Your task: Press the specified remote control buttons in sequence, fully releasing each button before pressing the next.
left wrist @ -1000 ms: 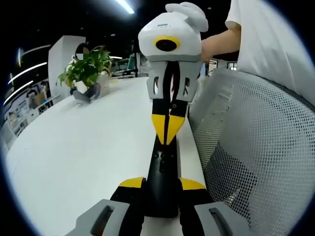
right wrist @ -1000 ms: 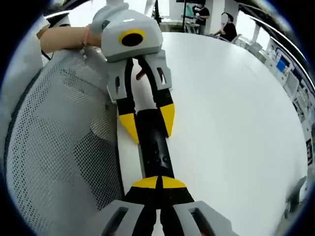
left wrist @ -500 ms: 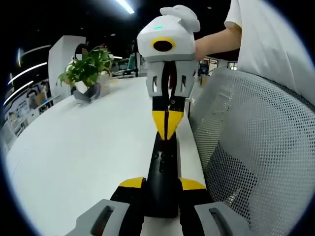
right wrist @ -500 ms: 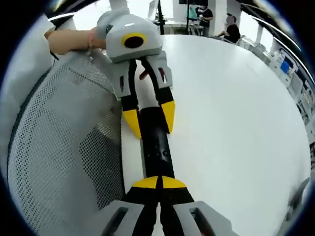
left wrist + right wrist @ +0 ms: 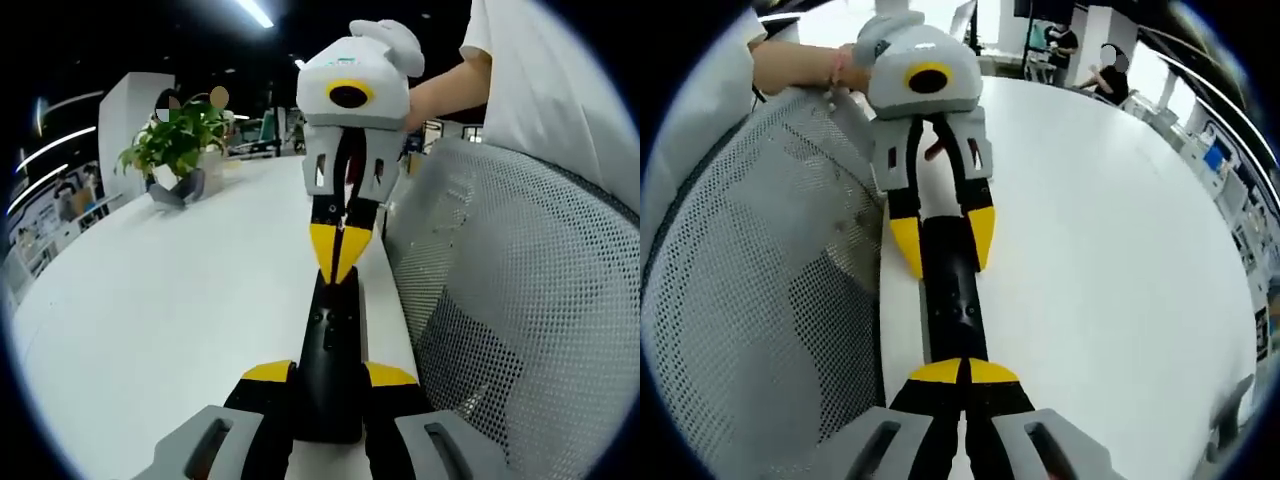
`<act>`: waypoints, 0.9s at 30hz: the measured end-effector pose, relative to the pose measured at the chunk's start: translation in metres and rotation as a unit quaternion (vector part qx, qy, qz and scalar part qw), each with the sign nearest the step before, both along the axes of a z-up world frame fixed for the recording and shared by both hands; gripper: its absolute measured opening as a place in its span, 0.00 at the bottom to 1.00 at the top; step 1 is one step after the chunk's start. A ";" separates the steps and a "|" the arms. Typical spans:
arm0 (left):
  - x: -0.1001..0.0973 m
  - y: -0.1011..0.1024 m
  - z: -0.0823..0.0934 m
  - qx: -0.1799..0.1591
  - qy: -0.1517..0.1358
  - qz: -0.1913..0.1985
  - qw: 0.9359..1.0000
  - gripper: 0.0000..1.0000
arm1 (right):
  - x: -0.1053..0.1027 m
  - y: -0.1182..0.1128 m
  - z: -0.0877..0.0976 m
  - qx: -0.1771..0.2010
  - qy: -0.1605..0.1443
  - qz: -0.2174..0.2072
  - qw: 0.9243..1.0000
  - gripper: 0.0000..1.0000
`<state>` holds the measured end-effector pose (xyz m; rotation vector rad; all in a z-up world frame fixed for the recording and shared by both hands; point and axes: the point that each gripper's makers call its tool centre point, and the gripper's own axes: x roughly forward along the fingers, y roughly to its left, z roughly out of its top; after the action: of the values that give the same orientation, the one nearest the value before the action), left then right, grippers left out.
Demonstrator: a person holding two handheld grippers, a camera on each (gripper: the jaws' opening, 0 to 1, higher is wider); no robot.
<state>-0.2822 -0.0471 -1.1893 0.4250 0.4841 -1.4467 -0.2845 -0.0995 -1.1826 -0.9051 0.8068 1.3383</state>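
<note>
An office room with ceiling strip lights holds a broad white table (image 5: pixel 170 300), and a potted plant (image 5: pixel 178 145) stands far ahead and to the left of the left gripper (image 5: pixel 330 385). In the left gripper view, a black remote control (image 5: pixel 330 350) lies lengthwise along the table's near edge, its near end clamped between this gripper's yellow-tipped jaws, which are pinched onto its two sides. Straight ahead, the right gripper (image 5: pixel 338 255) comes in from the far end, its jaws pressed together into a single yellow point resting on or just above the remote's far end; I cannot tell whether it touches. A grey mesh chair back (image 5: pixel 510 300) rises just to the right, with a person in a white shirt behind it.

In the right gripper view, the same white table (image 5: pixel 1110 280) spreads to the right and the mesh chair back (image 5: pixel 750 290) to the left. The remote control (image 5: pixel 950 300) runs straight away from the right gripper (image 5: pixel 962 372), whose closed tips sit over its near end. The left gripper (image 5: pixel 940 235) grips its far end from both sides.

The step in hand looks like a button press or its release. Next, the tip should lift fully clear, then move along the remote to the following button while the left gripper holds steady.
</note>
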 end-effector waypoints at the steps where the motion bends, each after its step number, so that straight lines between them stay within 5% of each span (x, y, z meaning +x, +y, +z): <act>1: 0.000 0.000 0.000 0.000 0.000 0.000 1.000 0.25 | -0.001 0.001 -0.001 0.000 -0.001 -0.004 1.000 0.00; 7: 0.000 0.000 0.000 -0.001 0.002 0.002 1.000 0.25 | 0.002 0.003 0.000 0.029 -0.001 -0.055 0.998 0.00; 14: 0.000 0.000 0.000 -0.001 0.001 0.004 1.000 0.25 | 0.002 0.002 0.003 0.098 0.036 -0.124 0.987 0.00; 18: 0.000 0.000 0.000 -0.001 0.002 0.004 1.000 0.25 | -0.006 0.009 0.003 0.093 0.040 -0.099 0.990 0.00; 22: 0.000 0.000 -0.001 0.000 0.001 0.004 1.000 0.25 | -0.002 0.011 0.003 0.060 0.005 -0.061 0.996 0.00; 27: 0.000 0.000 0.000 0.001 0.000 0.004 1.000 0.25 | -0.004 0.016 0.000 0.022 0.007 -0.029 0.999 0.00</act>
<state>-0.2825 -0.0475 -1.1897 0.4243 0.4855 -1.4388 -0.2887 -0.0830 -1.1831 -0.8325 0.8069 1.3080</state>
